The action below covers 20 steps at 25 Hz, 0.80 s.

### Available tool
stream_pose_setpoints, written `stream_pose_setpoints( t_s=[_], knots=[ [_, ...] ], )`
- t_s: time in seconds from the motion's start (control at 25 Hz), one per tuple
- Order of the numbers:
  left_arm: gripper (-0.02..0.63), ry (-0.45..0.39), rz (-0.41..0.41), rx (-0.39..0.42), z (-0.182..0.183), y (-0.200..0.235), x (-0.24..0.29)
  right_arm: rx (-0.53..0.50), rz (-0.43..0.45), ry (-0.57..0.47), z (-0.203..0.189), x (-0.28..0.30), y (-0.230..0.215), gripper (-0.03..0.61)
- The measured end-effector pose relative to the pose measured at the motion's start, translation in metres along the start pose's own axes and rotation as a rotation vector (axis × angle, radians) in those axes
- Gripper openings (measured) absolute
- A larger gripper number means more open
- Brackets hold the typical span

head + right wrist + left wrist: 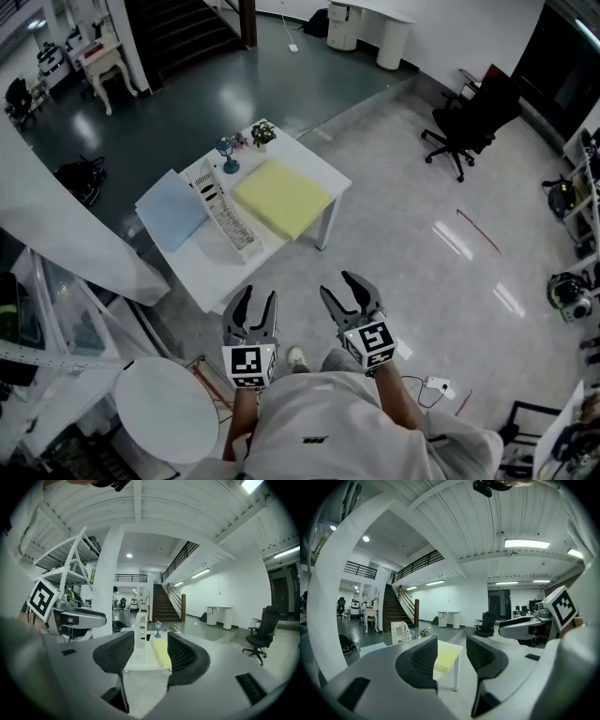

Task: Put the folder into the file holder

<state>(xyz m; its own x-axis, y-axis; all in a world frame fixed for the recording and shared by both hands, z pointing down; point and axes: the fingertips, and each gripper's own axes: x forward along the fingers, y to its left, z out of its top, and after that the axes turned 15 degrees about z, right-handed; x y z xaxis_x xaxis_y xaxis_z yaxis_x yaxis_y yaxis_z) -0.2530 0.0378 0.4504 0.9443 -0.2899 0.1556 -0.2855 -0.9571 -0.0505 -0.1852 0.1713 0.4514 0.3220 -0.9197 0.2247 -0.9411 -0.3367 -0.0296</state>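
Observation:
A yellow folder [283, 197] lies flat on the right half of a small white table [216, 270]. A white slatted file holder [225, 204] lies along the table's middle, and a pale blue folder [172, 210] rests to its left. Both grippers hover in front of my body, well short of the table. The left gripper [259, 292] is open with nothing between its fingers, and so is the right gripper [336, 283]. The left gripper view shows the left gripper [451, 644] aimed at the yellow folder [446, 658]. Between the right gripper's [150, 641] jaws appear the file holder [140, 629] and yellow folder [161, 653].
A small potted plant [262, 134] and a blue ornament [226, 155] stand at the table's far corner. A black office chair [473, 117] is off to the right on the pale floor. A round white tabletop [166, 408] and shelving sit close at my left.

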Motion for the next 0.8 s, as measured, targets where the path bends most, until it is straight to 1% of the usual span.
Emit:
stream_pose_setpoints(
  t_s=[0.24, 0.52, 0.68, 0.8],
  knots=[
    [0.202, -0.006, -0.024, -0.006, 0.001, 0.003, 0.024, 0.0, -0.025, 0.016, 0.0, 0.017, -0.015, 0.225],
    [0.198, 0.001, -0.02, -0.017, -0.002, 0.008, 0.058, -0.003, -0.021, 0.019, 0.002, 0.045, -0.037, 0.225],
    [0.196, 0.008, -0.012, -0.014, -0.001, 0.008, 0.085, -0.007, -0.009, 0.016, 0.007, 0.062, -0.058, 0.225],
    [0.195, 0.013, -0.01, -0.009, 0.002, 0.005, 0.11, -0.003, -0.006, 0.012, 0.01, 0.077, -0.082, 0.225]
  ],
)
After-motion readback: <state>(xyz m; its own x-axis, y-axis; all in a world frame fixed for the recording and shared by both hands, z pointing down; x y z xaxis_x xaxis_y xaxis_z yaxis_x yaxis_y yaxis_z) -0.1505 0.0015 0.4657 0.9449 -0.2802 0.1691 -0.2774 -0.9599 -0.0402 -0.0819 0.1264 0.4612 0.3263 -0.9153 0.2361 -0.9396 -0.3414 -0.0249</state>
